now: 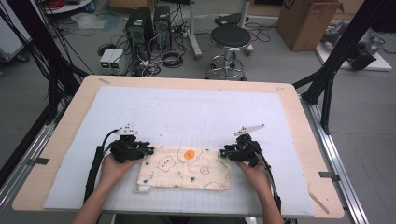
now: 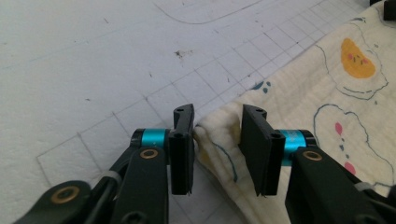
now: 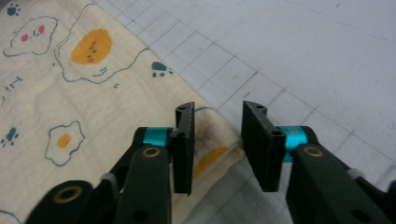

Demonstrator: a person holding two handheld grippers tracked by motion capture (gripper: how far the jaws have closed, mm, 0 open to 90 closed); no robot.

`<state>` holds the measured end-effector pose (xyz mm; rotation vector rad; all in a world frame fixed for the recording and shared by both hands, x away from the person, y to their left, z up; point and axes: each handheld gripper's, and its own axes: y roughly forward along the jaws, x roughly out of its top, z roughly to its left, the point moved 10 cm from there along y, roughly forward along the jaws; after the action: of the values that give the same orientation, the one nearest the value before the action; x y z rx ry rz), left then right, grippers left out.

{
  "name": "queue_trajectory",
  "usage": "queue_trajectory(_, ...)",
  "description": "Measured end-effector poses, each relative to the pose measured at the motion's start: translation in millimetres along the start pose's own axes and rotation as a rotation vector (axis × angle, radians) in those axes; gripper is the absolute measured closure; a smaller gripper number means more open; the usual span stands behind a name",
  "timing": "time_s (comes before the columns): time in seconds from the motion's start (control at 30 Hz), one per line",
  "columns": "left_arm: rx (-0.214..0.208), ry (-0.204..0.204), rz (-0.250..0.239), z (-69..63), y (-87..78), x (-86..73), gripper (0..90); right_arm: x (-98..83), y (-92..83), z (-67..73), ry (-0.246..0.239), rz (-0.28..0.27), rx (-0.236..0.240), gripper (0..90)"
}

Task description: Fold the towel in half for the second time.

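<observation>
Left hand-held gripper (image 1: 148, 150) sits at the left far corner of the cream quilted cloth printed with fried eggs and paw marks (image 1: 187, 169), which lies flat on the white gridded foam mat (image 1: 187, 116) toward the near edge of the counter (image 1: 299, 116). In the left gripper view its jaws stand partly apart with a bunched cloth corner (image 2: 217, 135) between them; one pad touches the fabric, the other stands just off, no firm pinch yet.

Right hand-held gripper (image 1: 223, 153) is at the cloth's right far corner, jaws partly apart straddling the hem (image 3: 219, 140), not clamped.

Judgement: both corners approached, grasp unfinished; lifting or folding remains.

High view gives the cloth's whole outline; gripper views give the pad-to-fabric gaps.
</observation>
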<state>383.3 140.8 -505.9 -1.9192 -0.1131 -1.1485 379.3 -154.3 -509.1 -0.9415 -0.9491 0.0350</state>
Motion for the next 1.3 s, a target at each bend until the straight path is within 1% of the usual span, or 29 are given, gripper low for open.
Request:
queue_trajectory(0.03,0.002,0.012,0.006,-0.5,-0.1,-1.0,71.5,-0.3,0.3,0.3,0.001,0.002,-0.001,71.6)
queue_trajectory(0.1,0.004,0.022,0.001,-1.0,-0.9,-0.1,78.3,-0.1,0.5,-0.3,-0.012,0.003,0.001,78.1)
queue_trajectory(0.13,-0.001,0.016,-0.008,-1.9,-1.2,1.2,81.0,-0.3,0.8,0.4,-0.008,0.005,0.013,79.7)
queue_trajectory(0.17,0.002,0.017,-0.012,-1.6,-1.9,2.0,82.5,-0.5,1.2,1.0,-0.004,0.006,0.023,81.8)
queue_trajectory(0.2,0.012,0.016,-0.02,-1.0,-2.6,3.3,83.2,0.0,1.4,2.0,-0.001,0.006,0.041,83.4)
queue_trajectory(0.23,0.021,0.015,-0.033,0.9,-3.8,5.6,83.5,1.7,0.6,4.2,0.012,0.0,0.062,84.0)
queue_trajectory(0.27,0.026,0.011,-0.041,2.3,-4.7,7.1,83.9,4.7,-0.5,6.3,0.012,-0.009,0.072,84.3)
queue_trajectory(0.3,0.031,0.01,-0.045,4.8,-6.0,8.9,84.1,6.4,-0.5,6.1,0.001,-0.011,0.074,84.5)
queue_trajectory(0.33,0.036,0.012,-0.039,7.4,-7.5,10.9,84.3,8.7,-0.6,6.9,0.007,-0.008,0.077,84.6)
queue_trajectory(0.37,0.04,0.009,-0.045,8.9,-8.8,14.2,84.4,11.6,-0.3,7.0,0.005,-0.012,0.08,84.7)
queue_trajectory(0.47,0.059,0.017,-0.077,11.8,-11.6,26.8,84.4,19.8,3.3,4.4,0.005,-0.003,0.065,84.8)
queue_trajectory(0.53,0.067,0.028,-0.064,15.6,-12.4,32.4,84.4,27.1,5.1,1.3,0.009,-0.003,0.056,84.9)
queue_trajectory(0.6,0.084,0.012,-0.089,19.6,-12.7,39.7,84.4,36.6,5.7,-2.7,0.018,-0.016,0.05,85.0)
queue_trajectory(0.67,0.1,0.006,-0.096,26.5,-12.5,44.8,84.3,46.1,5.1,-8.5,0.029,-0.03,0.039,85.0)
queue_trajectory(0.77,0.114,-0.008,-0.115,34.2,-10.9,49.7,84.4,58.7,4.3,-19.9,0.059,-0.063,0.025,84.9)
queue_trajectory(0.83,0.116,-0.025,-0.127,38.0,-7.4,50.6,84.4,61.6,6.5,-28.4,0.098,-0.069,0.019,84.9)
queue_trajectory(0.9,0.111,-0.042,-0.106,41.1,-1.5,45.9,84.4,58.9,13.7,-36.0,0.126,-0.049,0.015,84.9)
queue_trajectory(0.93,0.111,-0.042,-0.088,42.4,2.1,42.8,84.5,57.3,16.9,-37.7,0.131,-0.044,0.019,84.9)
queue_trajectory(0.97,0.115,-0.043,-0.074,43.7,4.4,40.3,84.5,54.2,20.3,-38.9,0.145,-0.027,0.02,84.9)
queue_trajectory(1.0,0.115,-0.048,-0.07,44.8,5.6,39.3,84.5,51.9,23.5,-40.1,0.15,-0.017,0.018,84.9)
queue_trajectory(1.03,0.112,-0.056,-0.076,45.6,6.1,39.7,84.5,50.1,25.7,-40.7,0.154,-0.009,0.019,84.9)
queue_trajectory(1.1,0.11,-0.06,-0.089,46.6,4.7,41.3,84.5,50.2,26.3,-40.3,0.158,-0.011,0.026,84.9)
queue_trajectory(1.2,0.102,-0.058,-0.096,46.9,2.0,42.3,84.5,53.4,23.8,-40.2,0.149,-0.033,0.03,84.9)
queue_trajectory(1.3,0.091,-0.063,-0.106,44.7,-0.8,43.8,84.5,56.0,18.7,-37.7,0.15,-0.052,0.046,84.9)
